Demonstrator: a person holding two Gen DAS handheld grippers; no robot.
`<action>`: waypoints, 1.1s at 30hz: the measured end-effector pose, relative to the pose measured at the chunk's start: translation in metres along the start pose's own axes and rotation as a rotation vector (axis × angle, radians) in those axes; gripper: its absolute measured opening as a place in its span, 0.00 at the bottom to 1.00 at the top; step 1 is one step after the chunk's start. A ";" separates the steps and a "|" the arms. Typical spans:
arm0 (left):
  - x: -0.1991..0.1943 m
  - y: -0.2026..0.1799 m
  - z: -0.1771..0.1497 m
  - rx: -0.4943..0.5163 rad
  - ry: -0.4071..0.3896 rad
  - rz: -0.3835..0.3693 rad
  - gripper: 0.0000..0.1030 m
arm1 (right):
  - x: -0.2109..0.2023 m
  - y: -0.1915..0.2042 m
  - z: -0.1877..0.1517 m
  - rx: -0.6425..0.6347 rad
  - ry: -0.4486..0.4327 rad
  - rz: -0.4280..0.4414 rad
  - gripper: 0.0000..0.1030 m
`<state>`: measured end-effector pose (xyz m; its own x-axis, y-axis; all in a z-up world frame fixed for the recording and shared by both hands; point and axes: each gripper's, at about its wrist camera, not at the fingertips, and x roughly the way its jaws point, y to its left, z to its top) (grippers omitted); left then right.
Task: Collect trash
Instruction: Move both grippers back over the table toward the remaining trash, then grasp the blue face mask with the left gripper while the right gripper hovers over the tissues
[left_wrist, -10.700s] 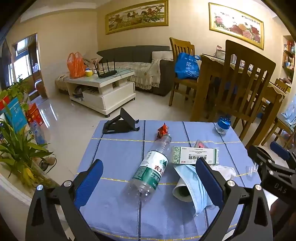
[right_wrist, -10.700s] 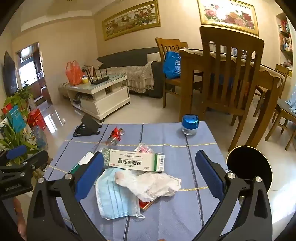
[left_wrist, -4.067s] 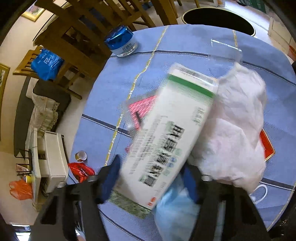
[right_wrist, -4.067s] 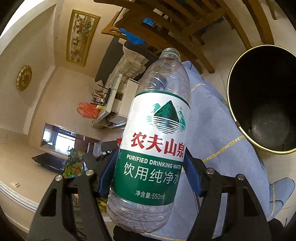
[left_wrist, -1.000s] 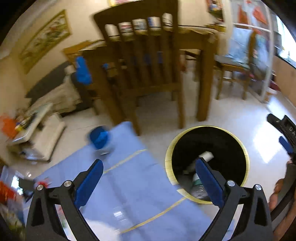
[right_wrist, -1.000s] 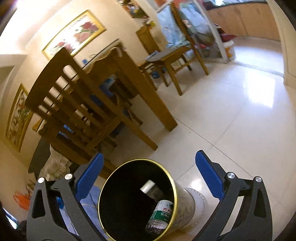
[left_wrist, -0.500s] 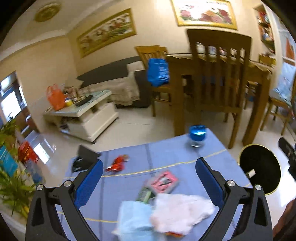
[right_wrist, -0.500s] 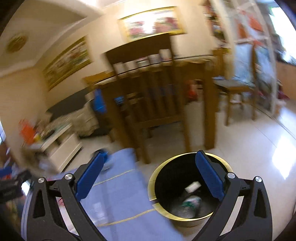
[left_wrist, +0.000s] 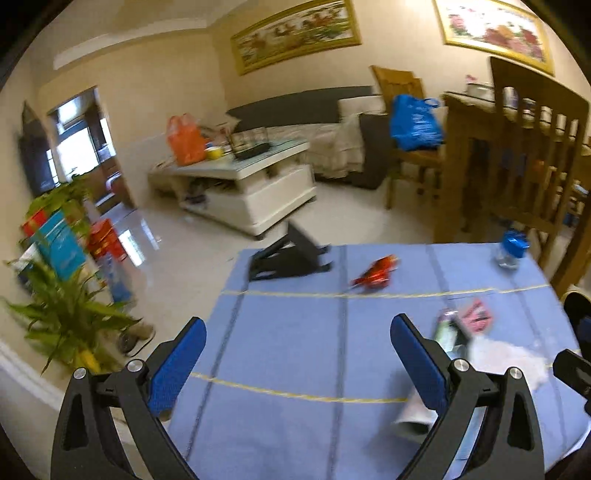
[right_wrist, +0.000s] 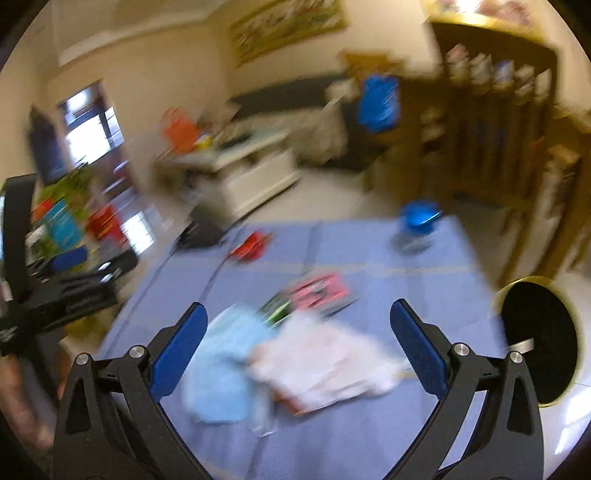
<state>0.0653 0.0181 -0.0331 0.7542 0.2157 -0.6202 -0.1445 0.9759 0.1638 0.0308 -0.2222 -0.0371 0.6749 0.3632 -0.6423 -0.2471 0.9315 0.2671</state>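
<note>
My right gripper, empty, jaws closing; left gripper spread, empty. Centre on white wrapper mid-frame, grab w/o snagging blue mask.

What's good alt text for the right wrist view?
Blurred view: the right gripper, empty, jaws closing slightly, hangs over a blue tablecloth with a white crumpled tissue, a light-blue face mask and a pink packet. A black bin stands at the right.
</note>
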 end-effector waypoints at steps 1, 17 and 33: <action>0.003 0.004 -0.002 -0.007 0.010 -0.016 0.94 | 0.007 0.006 -0.001 0.000 0.031 0.034 0.85; 0.032 0.031 -0.034 -0.004 0.097 0.042 0.94 | 0.124 0.120 -0.003 -0.284 0.303 -0.144 0.51; 0.027 0.011 -0.040 0.031 0.104 -0.025 0.94 | 0.063 0.040 0.042 0.009 0.188 0.088 0.01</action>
<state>0.0588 0.0365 -0.0790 0.6868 0.1949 -0.7002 -0.1048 0.9799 0.1700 0.0921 -0.1628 -0.0368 0.5089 0.4414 -0.7390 -0.2925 0.8961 0.3339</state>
